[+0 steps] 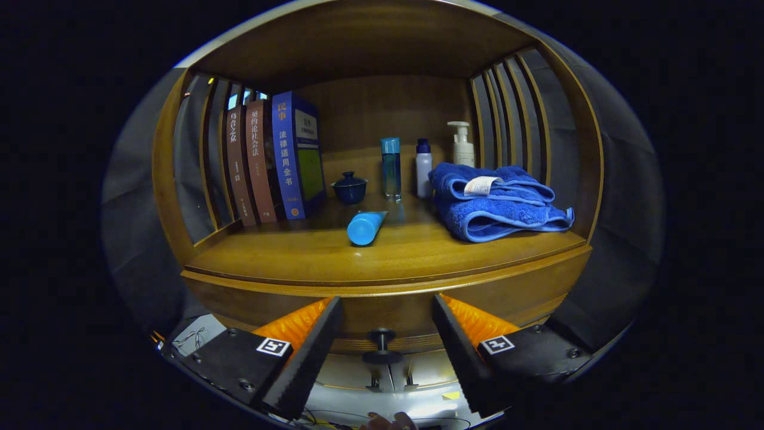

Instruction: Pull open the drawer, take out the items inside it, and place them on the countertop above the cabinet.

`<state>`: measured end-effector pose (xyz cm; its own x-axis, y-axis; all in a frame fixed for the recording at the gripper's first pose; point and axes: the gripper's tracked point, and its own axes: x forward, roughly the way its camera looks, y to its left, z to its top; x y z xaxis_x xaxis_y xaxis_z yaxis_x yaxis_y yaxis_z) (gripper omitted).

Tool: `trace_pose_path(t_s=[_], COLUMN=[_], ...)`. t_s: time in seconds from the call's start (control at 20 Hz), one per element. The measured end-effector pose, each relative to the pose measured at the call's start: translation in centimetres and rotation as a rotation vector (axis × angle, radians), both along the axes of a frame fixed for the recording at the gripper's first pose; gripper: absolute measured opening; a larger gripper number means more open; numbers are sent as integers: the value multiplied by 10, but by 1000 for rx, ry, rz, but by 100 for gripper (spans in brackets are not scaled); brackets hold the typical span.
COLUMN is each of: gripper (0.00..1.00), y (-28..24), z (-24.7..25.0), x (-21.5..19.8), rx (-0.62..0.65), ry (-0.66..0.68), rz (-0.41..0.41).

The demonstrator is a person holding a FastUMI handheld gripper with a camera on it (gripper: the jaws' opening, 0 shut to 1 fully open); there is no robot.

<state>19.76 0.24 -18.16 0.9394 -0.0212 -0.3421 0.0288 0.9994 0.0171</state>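
I see my gripper (387, 334) with its two fingers spread wide, and they pinch nothing. Between them, a little lower than the tips, stands the dark round knob (382, 346) of the drawer (394, 313). The knob touches neither finger. The drawer front is a curved wooden band just under the countertop edge, and it looks closed, so I cannot see the items inside it.

Above the drawer is the wooden countertop (310, 254), inside a shelf niche with slatted sides. On it, beyond the fingers, lies a blue tube (365, 227) on its side, with its cap end toward me. Behind the tube stands a small dark blue lidded cup (349, 187), and beside that a tall clear blue bottle (391, 169), then a white bottle with a blue cap (423, 168), and a white pump bottle (461, 143) further right. A folded blue towel (498, 203) lies on the right side of the countertop, in front of the pump bottle, with a white tag on top. On the left side three books (271, 161) stand upright, leaning slightly together: two brown ones and one blue.
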Motion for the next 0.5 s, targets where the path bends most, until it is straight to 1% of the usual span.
trace_pose_path(t_s=[0.15, 0.25, 0.4, 0.5], gripper=[100, 100, 100, 100], y=[0, 1, 0, 0], z=[6, 20, 58, 94], x=[-3, -7, -12, -18], rx=[-14, -18, -26, -37], ry=[12, -10, -73, -129], rz=[3, 6, 7, 14])
